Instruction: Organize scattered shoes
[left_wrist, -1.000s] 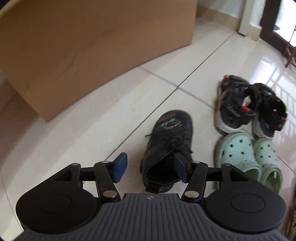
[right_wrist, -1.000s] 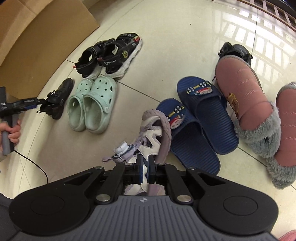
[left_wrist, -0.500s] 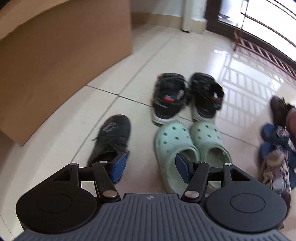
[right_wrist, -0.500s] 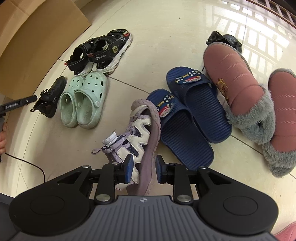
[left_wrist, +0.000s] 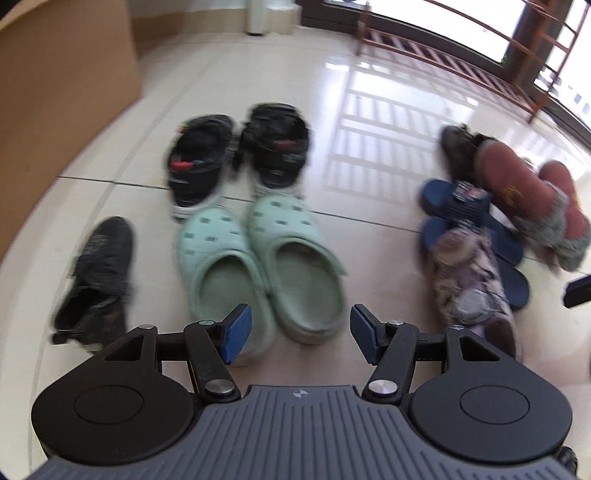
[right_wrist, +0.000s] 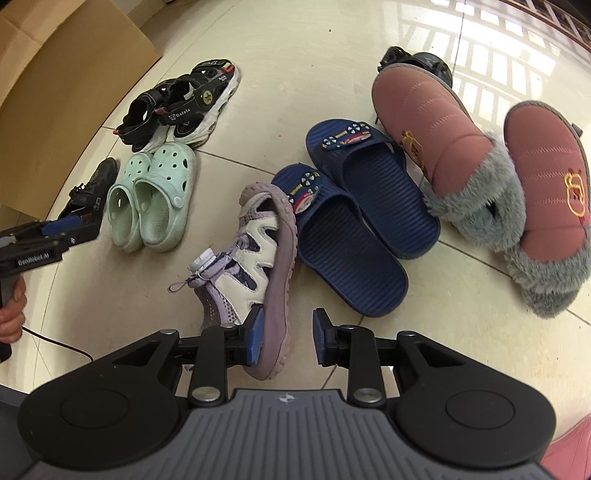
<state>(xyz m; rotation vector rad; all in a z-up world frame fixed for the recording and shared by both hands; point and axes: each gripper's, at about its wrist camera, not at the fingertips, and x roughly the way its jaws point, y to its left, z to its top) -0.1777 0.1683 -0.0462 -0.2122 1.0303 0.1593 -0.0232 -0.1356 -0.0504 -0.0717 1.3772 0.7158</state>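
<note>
My right gripper (right_wrist: 286, 338) hangs low over the floor, its jaws opening. The heel of a purple and white sandal (right_wrist: 255, 251) lies between them on its side, against a blue slide (right_wrist: 354, 206); the right pad stands clear of it. My left gripper (left_wrist: 301, 332) is open and empty just above the heels of a pair of mint clogs (left_wrist: 258, 258). A single black lace shoe (left_wrist: 96, 273) sits left of the clogs, and a pair of black sandals (left_wrist: 236, 155) lies beyond them. The left wrist view is blurred.
Pink fur-lined slippers (right_wrist: 443, 140) lie right of the blue slides, with another black shoe (right_wrist: 417, 61) behind them. A cardboard box (left_wrist: 55, 92) stands at the left and a wooden rack (left_wrist: 461, 48) at the far side. A hand (right_wrist: 11, 314) holds the left gripper's grip.
The left gripper swung right, from over the black lace shoe to over the mint clogs. The right gripper's jaws opened and let go of the purple sandal, which lies on the floor.
</note>
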